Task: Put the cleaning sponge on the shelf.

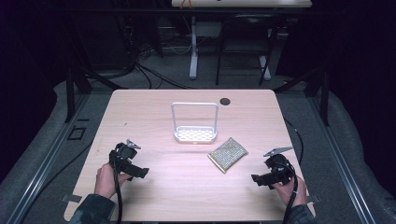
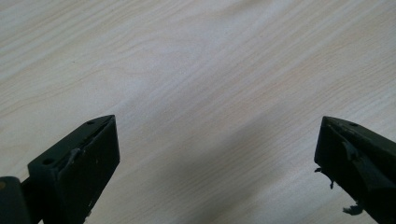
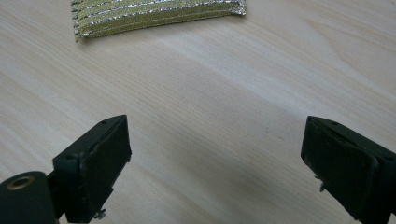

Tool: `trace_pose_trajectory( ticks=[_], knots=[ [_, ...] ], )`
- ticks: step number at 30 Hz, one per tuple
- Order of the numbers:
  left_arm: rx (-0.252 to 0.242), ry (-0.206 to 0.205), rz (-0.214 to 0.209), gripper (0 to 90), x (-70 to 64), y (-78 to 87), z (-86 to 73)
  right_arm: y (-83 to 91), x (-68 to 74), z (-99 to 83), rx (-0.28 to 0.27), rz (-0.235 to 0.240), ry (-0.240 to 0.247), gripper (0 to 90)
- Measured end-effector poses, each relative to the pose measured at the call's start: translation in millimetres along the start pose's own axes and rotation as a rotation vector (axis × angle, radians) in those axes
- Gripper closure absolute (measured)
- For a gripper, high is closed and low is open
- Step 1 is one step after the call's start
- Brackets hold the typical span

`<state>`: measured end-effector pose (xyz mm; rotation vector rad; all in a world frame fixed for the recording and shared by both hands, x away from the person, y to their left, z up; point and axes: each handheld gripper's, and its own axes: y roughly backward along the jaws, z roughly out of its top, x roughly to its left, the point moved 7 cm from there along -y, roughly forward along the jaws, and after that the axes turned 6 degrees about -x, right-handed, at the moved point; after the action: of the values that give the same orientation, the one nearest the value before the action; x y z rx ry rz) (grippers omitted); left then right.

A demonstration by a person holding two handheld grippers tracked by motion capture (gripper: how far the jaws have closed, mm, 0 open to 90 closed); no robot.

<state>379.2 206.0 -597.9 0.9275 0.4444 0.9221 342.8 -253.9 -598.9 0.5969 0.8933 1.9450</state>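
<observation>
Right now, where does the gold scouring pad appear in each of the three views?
High view: the gold scouring pad lies right of centre on the table, in front of the white rack.
Left gripper view: the pad is not in this picture.
Right gripper view: the pad lies at the top edge, ahead of the open jaws.
Shared landmark: the pale wood-grain tabletop.

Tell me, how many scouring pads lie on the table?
1. The scouring pad lies flat on the table, right of centre, before the white rack and apart from it. Nothing seems hidden.
</observation>
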Motion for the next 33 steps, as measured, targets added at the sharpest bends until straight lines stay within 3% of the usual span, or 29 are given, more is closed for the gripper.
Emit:
trace_pose_trajectory(
  ticks=[6,17,33],
  knots=[
    [-0.009,0.003,-0.013,0.2,-4.9,2.3,1.0,-0.8,2.3,0.7,0.006,0.008,0.009,8.2],
    [-0.017,-0.03,-0.056,0.2,-28.1,4.0,19.8,-0.3,5.4,1.2,0.013,0.007,0.021,8.5],
    [-0.019,-0.052,-0.093,0.0,-44.0,7.3,41.6,-0.8,5.3,1.3,0.004,0.004,0.018,8.8]
  ],
)
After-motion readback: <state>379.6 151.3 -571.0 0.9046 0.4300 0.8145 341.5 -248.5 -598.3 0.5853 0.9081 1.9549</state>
